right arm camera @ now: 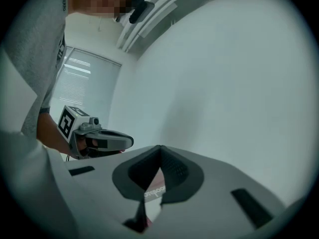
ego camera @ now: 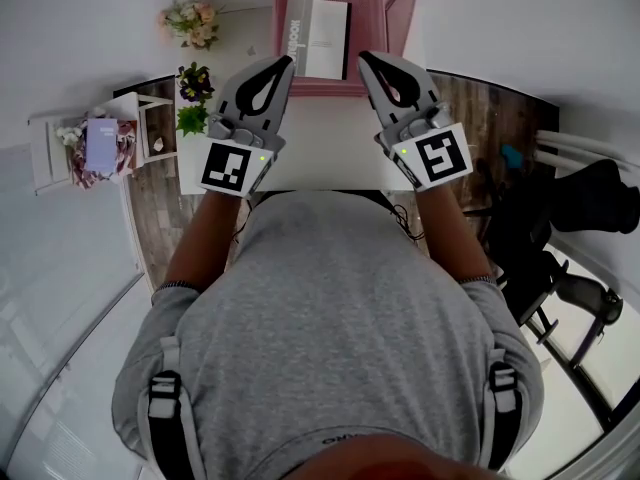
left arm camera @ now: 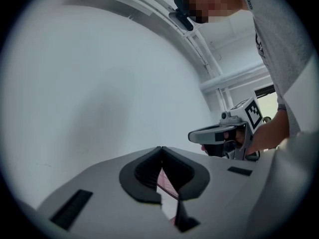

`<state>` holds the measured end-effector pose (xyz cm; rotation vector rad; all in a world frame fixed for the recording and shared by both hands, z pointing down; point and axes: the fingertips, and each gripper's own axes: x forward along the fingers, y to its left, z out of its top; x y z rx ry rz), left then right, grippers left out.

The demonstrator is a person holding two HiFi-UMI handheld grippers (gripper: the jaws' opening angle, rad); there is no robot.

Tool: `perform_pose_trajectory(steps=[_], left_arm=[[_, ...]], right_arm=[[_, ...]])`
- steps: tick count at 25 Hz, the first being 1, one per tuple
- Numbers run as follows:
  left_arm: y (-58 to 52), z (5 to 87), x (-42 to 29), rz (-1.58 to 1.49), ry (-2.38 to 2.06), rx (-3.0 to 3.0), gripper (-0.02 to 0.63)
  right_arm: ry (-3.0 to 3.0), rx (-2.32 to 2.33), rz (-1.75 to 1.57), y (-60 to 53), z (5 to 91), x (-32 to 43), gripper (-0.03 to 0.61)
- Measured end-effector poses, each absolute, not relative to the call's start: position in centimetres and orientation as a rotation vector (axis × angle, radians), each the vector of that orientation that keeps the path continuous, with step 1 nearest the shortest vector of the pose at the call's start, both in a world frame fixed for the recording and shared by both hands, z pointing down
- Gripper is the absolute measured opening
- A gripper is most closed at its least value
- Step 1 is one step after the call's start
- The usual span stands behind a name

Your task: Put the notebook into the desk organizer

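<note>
A grey-and-white notebook [ego camera: 318, 36] sits inside the pink desk organizer [ego camera: 390, 8] at the far end of the white desk [ego camera: 320, 138]. My left gripper [ego camera: 286, 62] hovers just short of the organizer's front left, its jaws closed tip to tip with nothing between them. On the other side, my right gripper [ego camera: 364, 57] is held level with it, also shut and empty. In the right gripper view the jaws [right arm camera: 160, 148] meet, and the notebook's print [right arm camera: 154, 190] shows through the gap below them. In the left gripper view the closed tips [left arm camera: 160, 148] stand over a strip of pink.
A vase of pale flowers [ego camera: 192, 20] and a potted plant [ego camera: 193, 93] stand at the desk's left. A white side shelf with a purple book [ego camera: 100, 143] is further left. A black chair [ego camera: 560, 258] stands on the right over the wooden floor.
</note>
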<state>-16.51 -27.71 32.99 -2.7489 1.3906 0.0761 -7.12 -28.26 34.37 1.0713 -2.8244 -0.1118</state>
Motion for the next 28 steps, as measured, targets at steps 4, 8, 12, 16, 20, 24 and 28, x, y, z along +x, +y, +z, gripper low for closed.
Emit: perform_pose_trajectory(steps=[4, 8, 12, 16, 20, 24, 28], left_arm=[[-27.2, 33.0, -15.9, 0.071, 1.392, -2.746, 0.02], [-26.7, 33.4, -15.5, 0.073, 1.394, -2.745, 0.02], [-26.4, 34.0, -15.3, 0.055, 1.402, -2.749, 0.02], [-26.4, 34.0, -15.2, 0.069, 1.414, -2.742, 0.018], [-26.2, 34.2, -15.1, 0.051, 1.424, -2.742, 0.02], [-26.2, 33.4, -14.8, 0.099, 1.412, -2.724, 0.018], [-26.2, 33.6, -14.9, 0.087, 1.41, -2.724, 0.02]], right_arm=[[-2.921, 1.133, -0.111, -27.6, 32.7, -6.7, 0.006], [-2.871, 1.087, -0.139, -26.8, 34.1, -5.9, 0.006], [-2.866, 1.064, -0.15, -26.4, 34.5, -5.7, 0.006], [-2.866, 1.055, -0.154, -26.2, 34.5, -5.7, 0.006], [-2.874, 1.064, -0.153, -26.0, 34.4, -5.4, 0.006], [-2.876, 1.076, -0.148, -26.1, 34.3, -5.2, 0.006], [-2.866, 1.083, -0.146, -26.3, 34.5, -5.1, 0.006]])
